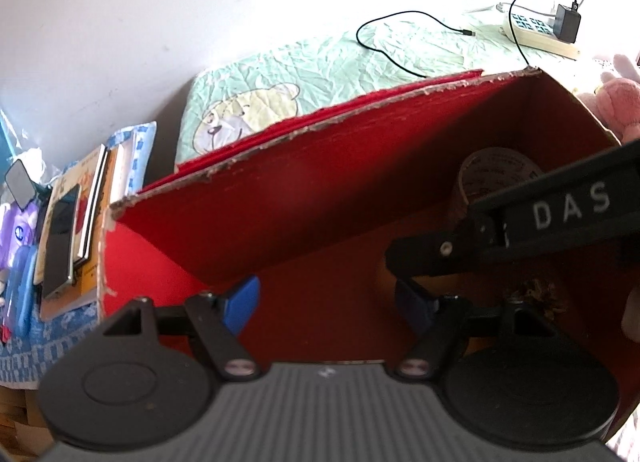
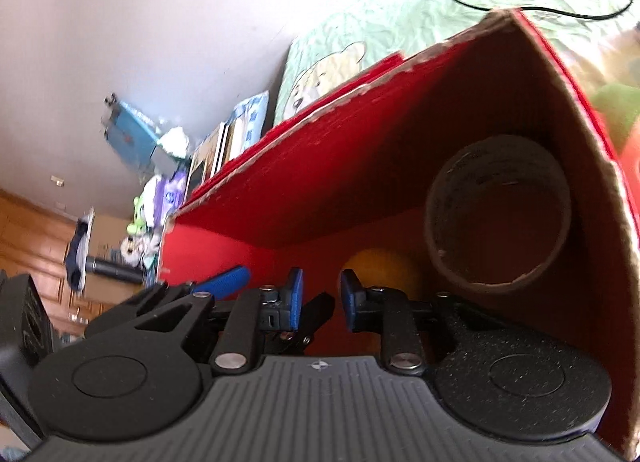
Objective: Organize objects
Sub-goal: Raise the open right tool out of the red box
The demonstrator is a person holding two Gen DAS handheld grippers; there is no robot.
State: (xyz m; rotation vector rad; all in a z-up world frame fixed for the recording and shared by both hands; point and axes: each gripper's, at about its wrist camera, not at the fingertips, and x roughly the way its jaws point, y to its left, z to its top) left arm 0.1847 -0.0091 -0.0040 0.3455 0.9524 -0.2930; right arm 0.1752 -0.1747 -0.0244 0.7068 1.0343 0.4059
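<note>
i had both grippers down inside the red box (image 2: 360, 182). the tape roll (image 2: 498, 214) stood on edge in the far right corner, its hole facing me. my right gripper (image 2: 320, 304) was nearer, fingers close together, holding nothing. my left gripper (image 1: 328, 302) was spread wide, empty.

Left gripper (image 1: 326, 304) tilted steeply downward, blue pads spread wide, nothing between them. Right gripper (image 2: 320, 304) angled down less sharply, pads drawn near each other with a narrow gap, seemingly empty, though blurred. Right gripper's black body crossing in front of the left camera.
</note>
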